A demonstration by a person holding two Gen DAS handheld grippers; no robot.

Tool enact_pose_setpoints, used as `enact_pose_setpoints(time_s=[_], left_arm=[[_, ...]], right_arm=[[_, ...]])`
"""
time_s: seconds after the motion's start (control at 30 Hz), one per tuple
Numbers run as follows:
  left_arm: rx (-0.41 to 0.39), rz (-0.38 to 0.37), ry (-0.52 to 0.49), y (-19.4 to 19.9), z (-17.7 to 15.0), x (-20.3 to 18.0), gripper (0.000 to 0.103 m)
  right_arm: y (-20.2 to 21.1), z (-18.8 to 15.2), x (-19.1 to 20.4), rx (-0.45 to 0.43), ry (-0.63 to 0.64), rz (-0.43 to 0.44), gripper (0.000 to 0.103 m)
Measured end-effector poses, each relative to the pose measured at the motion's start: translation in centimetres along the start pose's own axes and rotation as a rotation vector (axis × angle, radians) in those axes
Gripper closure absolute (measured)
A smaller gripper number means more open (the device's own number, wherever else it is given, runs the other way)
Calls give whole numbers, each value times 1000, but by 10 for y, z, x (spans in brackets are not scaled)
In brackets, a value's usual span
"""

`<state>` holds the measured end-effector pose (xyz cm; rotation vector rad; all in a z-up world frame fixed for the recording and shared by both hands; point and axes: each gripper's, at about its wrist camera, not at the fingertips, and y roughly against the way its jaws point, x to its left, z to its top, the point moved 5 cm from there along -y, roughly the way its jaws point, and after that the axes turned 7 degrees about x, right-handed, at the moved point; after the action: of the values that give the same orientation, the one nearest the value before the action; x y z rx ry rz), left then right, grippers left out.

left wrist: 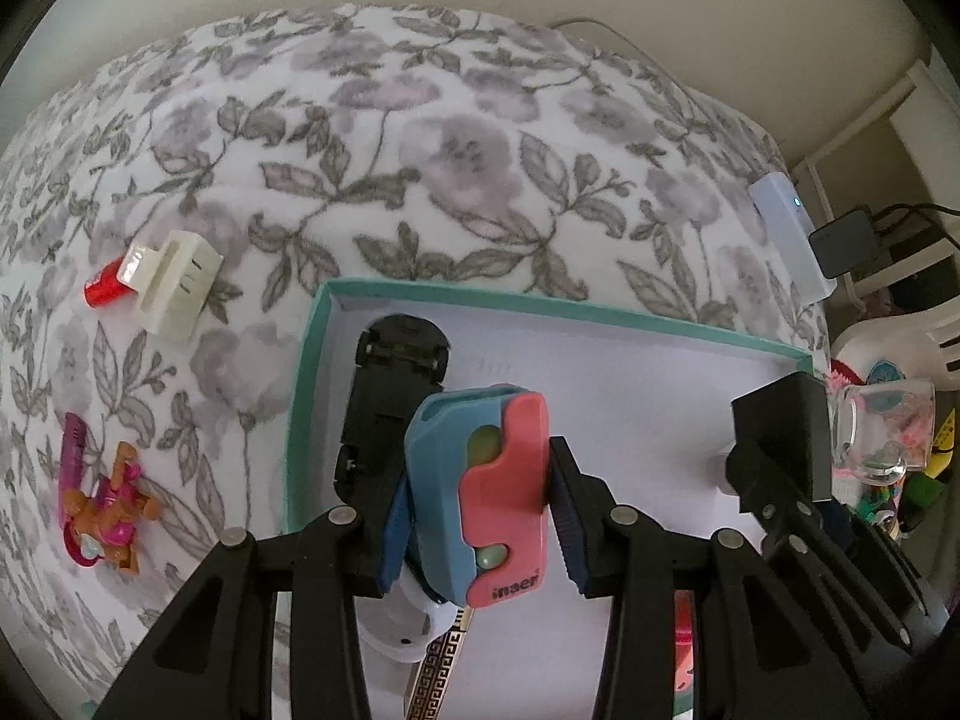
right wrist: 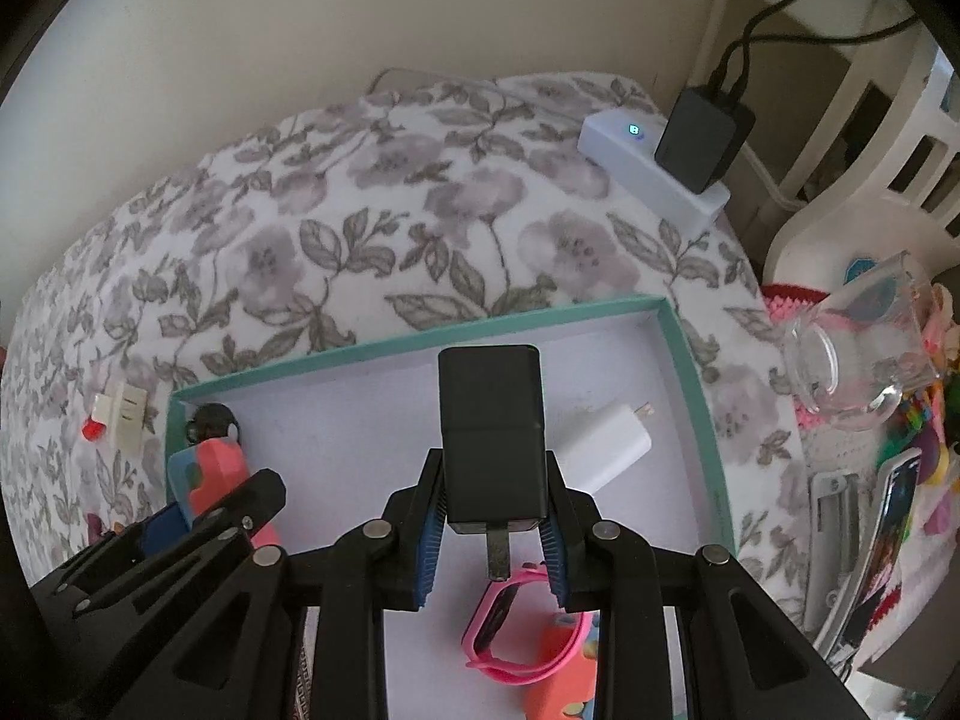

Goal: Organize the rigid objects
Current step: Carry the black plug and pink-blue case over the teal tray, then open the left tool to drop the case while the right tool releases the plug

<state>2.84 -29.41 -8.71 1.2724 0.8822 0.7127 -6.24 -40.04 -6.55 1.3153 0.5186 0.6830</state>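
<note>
Far left in the left wrist view, a pink figure (left wrist: 105, 510) and a cream clip (left wrist: 174, 282) lie on the flowered blanket (left wrist: 420, 150). In the middle, the left gripper (left wrist: 480, 510) squeezes a blue and pink toy (left wrist: 480, 480), standing tall, over the teal box (left wrist: 600, 306). The right gripper (right wrist: 495, 516) squeezes a black charger (right wrist: 492, 432), also tall, above the box floor by the white plug (right wrist: 600, 444). Both only need to go down.

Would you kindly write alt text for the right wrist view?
The right gripper clamps a black rectangular plug adapter above a teal-rimmed white tray on a floral blanket. A white charger and a pink wristwatch lie in the tray; the left gripper holds a blue-and-pink toy.
</note>
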Motion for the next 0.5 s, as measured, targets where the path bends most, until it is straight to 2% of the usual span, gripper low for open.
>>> enact_pose_setpoints(time_s=[0.5], left_arm=[[38, -1, 25, -11, -2, 1, 59]], right_arm=[[-15, -4, 3, 60, -2, -2, 73]])
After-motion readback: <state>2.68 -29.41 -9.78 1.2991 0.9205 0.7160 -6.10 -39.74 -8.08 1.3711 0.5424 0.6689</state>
